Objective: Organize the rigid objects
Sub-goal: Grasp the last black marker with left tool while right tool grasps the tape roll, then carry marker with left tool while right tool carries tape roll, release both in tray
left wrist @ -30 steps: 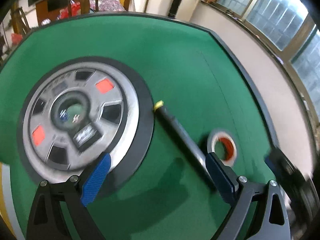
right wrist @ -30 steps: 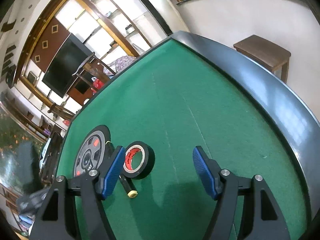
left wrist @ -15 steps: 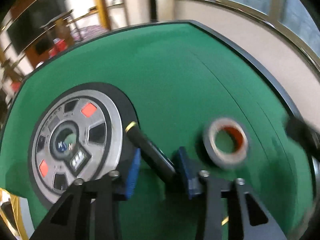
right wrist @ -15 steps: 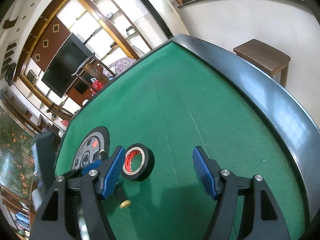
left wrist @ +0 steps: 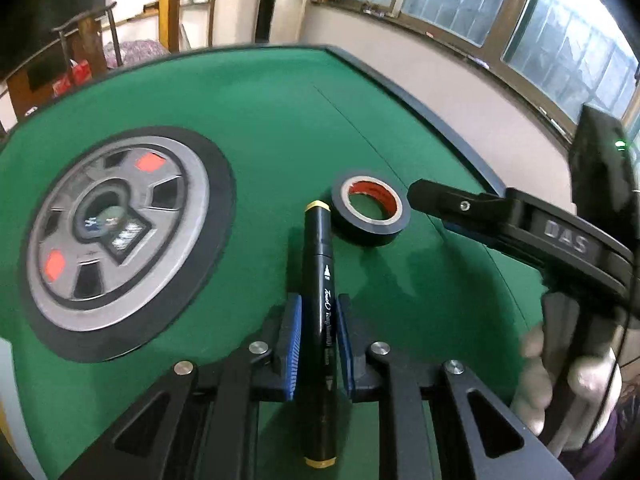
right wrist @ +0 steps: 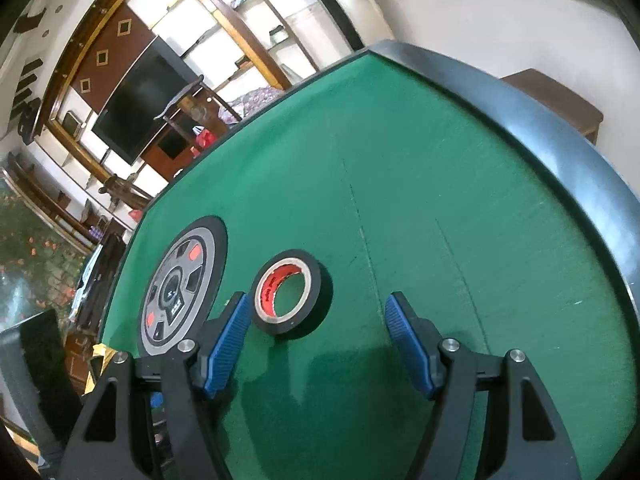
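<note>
On green felt [left wrist: 260,92], left tongs [left wrist: 317,344] clamp marker [left wrist: 320,280]; right tongs [right wrist: 316,344] gape.

Tape roll [right wrist: 292,294] blocks centre; felt [right wrist: 460,208] beyond clear

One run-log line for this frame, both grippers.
left gripper: shut on marker | right gripper: open, empty, behind tape roll | tape roll: flat on green table

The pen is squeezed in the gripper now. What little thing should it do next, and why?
Probably lift the marker a little off the green table. The left gripper is shut on its middle, so the grip looks ready, and the tape roll lies close to its tip, so rising first avoids bumping it.
</note>
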The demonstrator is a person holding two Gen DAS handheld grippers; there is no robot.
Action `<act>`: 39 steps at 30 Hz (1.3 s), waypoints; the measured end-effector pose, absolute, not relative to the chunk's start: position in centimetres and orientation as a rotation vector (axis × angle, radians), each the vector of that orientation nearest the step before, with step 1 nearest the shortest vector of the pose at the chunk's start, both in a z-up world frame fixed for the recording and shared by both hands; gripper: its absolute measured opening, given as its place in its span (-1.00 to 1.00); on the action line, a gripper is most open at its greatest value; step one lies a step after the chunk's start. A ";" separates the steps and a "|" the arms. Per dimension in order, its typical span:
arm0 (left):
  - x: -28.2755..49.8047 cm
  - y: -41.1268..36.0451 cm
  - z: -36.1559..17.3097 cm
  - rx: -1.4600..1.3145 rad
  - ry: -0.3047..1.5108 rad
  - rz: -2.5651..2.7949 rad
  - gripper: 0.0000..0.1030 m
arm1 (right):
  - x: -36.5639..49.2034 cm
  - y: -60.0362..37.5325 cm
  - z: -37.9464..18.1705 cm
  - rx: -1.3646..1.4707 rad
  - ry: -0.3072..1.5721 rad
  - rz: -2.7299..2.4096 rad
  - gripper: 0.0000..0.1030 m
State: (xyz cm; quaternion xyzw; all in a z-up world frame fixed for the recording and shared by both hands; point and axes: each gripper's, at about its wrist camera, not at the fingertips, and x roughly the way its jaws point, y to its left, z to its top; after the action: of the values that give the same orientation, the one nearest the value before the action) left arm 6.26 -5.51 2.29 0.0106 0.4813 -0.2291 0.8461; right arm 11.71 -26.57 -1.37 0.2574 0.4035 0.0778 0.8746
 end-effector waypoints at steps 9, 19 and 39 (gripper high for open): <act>1.8 -0.2 5.3 -0.109 0.981 -0.515 -0.69 | 12.8 -25.2 -0.1 0.424 0.846 0.144 0.34; -2.9 4.4 8.5 -0.088 0.889 -0.485 -0.68 | 16.0 -20.9 -0.8 0.158 0.955 0.018 -0.70; -10.4 25.3 9.2 -0.299 0.783 -0.150 -0.68 | 2.8 -8.2 8.6 0.173 0.833 0.412 -0.70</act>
State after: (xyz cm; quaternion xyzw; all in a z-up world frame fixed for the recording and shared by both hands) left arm -10.43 25.28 9.19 -0.1449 0.3796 -0.0726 0.9108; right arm 2.85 -8.16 8.57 0.0833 0.4011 0.1985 0.8904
